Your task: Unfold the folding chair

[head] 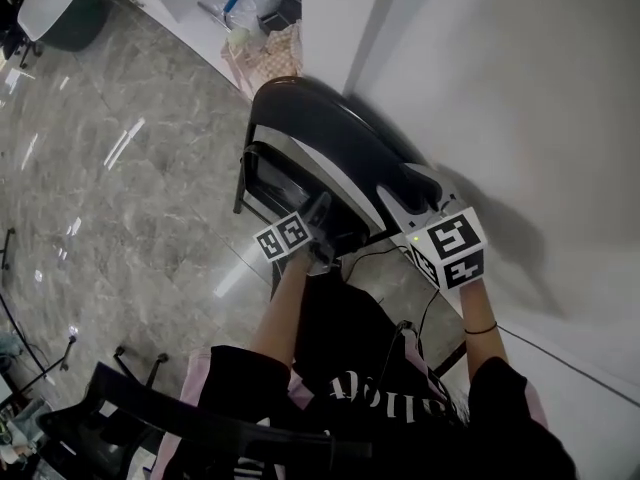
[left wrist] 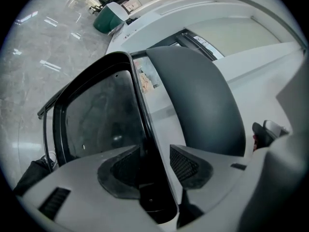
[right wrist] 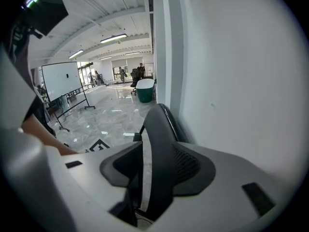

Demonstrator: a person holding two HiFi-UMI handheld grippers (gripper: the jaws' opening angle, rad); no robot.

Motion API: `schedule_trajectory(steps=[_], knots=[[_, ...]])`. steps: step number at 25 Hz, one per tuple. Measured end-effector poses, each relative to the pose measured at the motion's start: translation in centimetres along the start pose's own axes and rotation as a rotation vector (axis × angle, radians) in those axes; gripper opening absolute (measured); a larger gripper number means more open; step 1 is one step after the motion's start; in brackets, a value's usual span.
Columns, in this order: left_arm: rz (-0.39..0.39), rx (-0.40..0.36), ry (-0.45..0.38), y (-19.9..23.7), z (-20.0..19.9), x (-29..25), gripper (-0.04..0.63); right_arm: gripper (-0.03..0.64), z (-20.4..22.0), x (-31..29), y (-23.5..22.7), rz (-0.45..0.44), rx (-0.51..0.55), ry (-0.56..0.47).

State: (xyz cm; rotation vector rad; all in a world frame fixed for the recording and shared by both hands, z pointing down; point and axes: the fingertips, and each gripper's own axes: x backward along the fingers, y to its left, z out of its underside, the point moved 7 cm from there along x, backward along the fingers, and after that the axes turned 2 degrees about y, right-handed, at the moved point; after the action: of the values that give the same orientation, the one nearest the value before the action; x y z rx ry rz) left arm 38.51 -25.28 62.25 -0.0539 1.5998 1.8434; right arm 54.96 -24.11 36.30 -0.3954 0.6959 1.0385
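the folding chair [head: 330, 138] stands folded flat against the white wall [head: 520, 78] on the marble floor [head: 130, 168]; the left gripper [left wrist: 155, 166] has its jaws apart around the black seat frame tube [left wrist: 141, 110], with a gap on one side. the right gripper [right wrist: 153, 170] straddles the backrest [right wrist: 159, 129] edge, jaws likewise spread, not clamped.

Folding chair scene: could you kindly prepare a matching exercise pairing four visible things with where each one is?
Things:
1. curved black plastic backrest
2. glossy black metal seat frame
3. dark green tub
4. whiteboard on a wheeled stand

Places:
A. far off, straight ahead in the right gripper view
B. between the jaws of the left tool
C. at the left in the right gripper view
D. between the jaws of the right tool

Pairs: 1-D; 2-B; 3-A; 4-C
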Motion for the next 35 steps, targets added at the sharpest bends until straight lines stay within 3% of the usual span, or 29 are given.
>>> schedule_trajectory(steps=[5,7,12,16,17,26,30,35], knots=[[0.018,0.065,0.011,1.1,-0.9,-1.9,0.173,0.173,-0.2,-1.8,0.1,0.020,0.000,0.017],[0.024,0.107,0.003,2.0,-1.2,-2.1,0.127,0.173,-0.2,-2.5,0.2,0.029,0.003,0.024],[0.117,0.238,-0.018,3.0,-1.2,-1.8,0.107,0.173,-0.6,-3.3,0.2,0.074,0.052,0.050],[0.152,0.199,0.020,2.3,-1.5,-1.5,0.084,0.174,-2.1,-3.5,-0.1,0.116,0.127,0.076],[0.166,0.195,0.027,2.0,-1.6,-1.5,0.016,0.180,-2.5,-3.7,-0.1,0.119,0.142,0.086],[0.222,0.224,0.030,2.5,-1.8,-1.7,0.015,0.232,-5.2,-9.1,-0.3,0.116,0.333,0.303],[0.240,0.210,0.042,2.4,-2.0,-2.0,0.015,0.245,-6.3,-12.0,-0.7,0.140,0.339,0.396],[0.253,0.212,0.054,2.8,-2.0,-2.0,0.015,0.247,-5.9,-15.1,-1.7,0.189,0.231,0.596]])
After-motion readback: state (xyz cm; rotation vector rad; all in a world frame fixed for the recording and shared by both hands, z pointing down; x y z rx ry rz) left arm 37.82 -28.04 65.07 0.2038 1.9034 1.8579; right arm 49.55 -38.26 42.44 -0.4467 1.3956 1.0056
